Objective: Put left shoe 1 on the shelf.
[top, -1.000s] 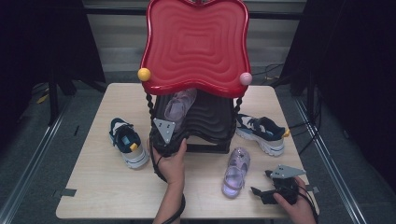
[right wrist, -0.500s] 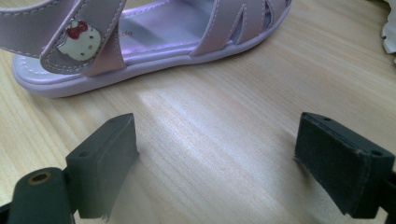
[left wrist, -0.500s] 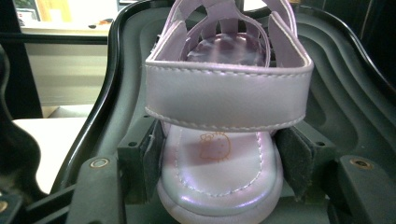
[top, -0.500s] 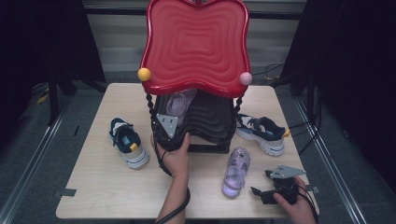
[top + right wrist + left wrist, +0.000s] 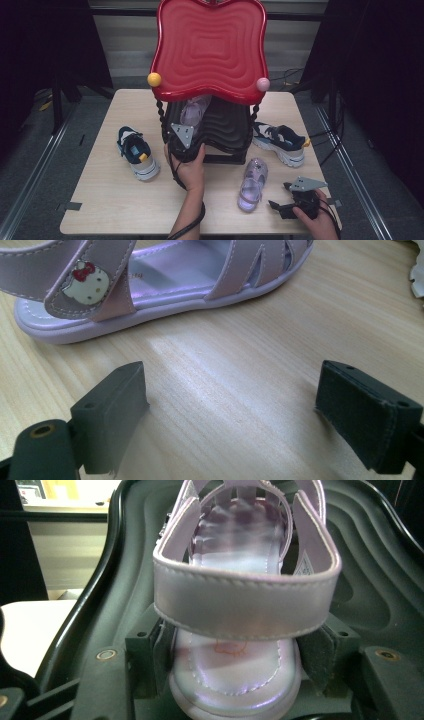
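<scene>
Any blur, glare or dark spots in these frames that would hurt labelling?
High view: sharp on the table, surroundings nearly black. Left gripper view: the pink sandal held by the left gripper is soft, its insole smeared, with window glare at top left. Right gripper view: the second sandal is crisp, the right gripper jaws slightly blurred, sheen on the wood.

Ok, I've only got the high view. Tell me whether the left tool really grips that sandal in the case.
Observer: Left gripper view: the left tool has its pads pressed on both sides of the lilac sandal at the heel, below its back strap.
Operator: Now report the right tool's jaws.
Observer: Right gripper view: the right tool stands open over the table, the second sandal lying apart beyond it.
Operator: Describe that sandal's strap.
Observer: It carries a white cat face with a red bow.
</scene>
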Tool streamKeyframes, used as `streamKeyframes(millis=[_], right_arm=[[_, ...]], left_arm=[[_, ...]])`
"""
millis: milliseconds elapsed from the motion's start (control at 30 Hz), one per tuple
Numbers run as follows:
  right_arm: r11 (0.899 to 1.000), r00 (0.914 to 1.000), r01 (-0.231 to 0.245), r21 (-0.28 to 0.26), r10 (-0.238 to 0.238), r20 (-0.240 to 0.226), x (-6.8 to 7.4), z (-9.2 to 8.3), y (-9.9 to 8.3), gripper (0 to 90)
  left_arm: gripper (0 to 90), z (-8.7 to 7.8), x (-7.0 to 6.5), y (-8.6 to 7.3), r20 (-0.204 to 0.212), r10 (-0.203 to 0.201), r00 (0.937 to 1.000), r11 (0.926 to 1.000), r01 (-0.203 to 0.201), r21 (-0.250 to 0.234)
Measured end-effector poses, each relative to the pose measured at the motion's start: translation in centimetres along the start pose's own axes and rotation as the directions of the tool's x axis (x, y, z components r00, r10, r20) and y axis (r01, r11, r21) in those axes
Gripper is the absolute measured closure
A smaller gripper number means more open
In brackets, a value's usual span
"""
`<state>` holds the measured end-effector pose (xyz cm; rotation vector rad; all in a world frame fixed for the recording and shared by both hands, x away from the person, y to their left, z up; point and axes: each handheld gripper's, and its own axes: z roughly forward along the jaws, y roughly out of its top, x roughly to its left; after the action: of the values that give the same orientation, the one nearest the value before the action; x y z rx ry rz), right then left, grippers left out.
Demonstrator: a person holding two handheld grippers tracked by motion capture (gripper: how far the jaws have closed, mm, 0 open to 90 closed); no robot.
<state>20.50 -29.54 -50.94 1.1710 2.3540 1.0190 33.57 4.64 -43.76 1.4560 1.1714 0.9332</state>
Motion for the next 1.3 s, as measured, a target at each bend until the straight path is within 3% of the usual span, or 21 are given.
streamKeyframes(millis=[500, 767, 867, 1067, 1300], right_arm=[[1.000, 1.0000, 0.001, 0.000, -0.001, 0.000, 0.0, 0.0, 0.0, 12.2], [1.000, 1.0000, 0.000, -0.001, 0.000, -0.001, 0.0, 0.0, 0.0, 12.2], [1.000, 1.0000, 0.000, 0.000, 0.000, -0.001, 0.0, 0.0, 0.0, 12.2], [1.000, 1.0000, 0.000, 0.000, 0.000, 0.000, 0.0, 0.0, 0.0, 12.2], [1.000, 1.0000, 0.000, 0.000, 0.000, -0.001, 0.0, 0.0, 0.0, 12.2]], left_arm=[[36.6, 0.3, -0.1, -0.7, 0.012, 0.020, 0.9997, 0.9981, -0.021, 0.058], [36.5, 0.3, -0.1, -0.3, 0.027, 0.031, 0.9992, 0.9960, -0.033, 0.083], [36.5, 0.2, -0.3, -0.2, 0.023, 0.037, 0.9990, 0.9960, -0.039, 0.080], [36.2, 0.5, -0.6, -0.2, 0.038, 0.010, 0.9992, 0.9970, -0.013, 0.076], [36.3, 0.7, -1.2, -0.4, 0.014, 0.007, 0.9999, 0.9984, -0.008, 0.056]])
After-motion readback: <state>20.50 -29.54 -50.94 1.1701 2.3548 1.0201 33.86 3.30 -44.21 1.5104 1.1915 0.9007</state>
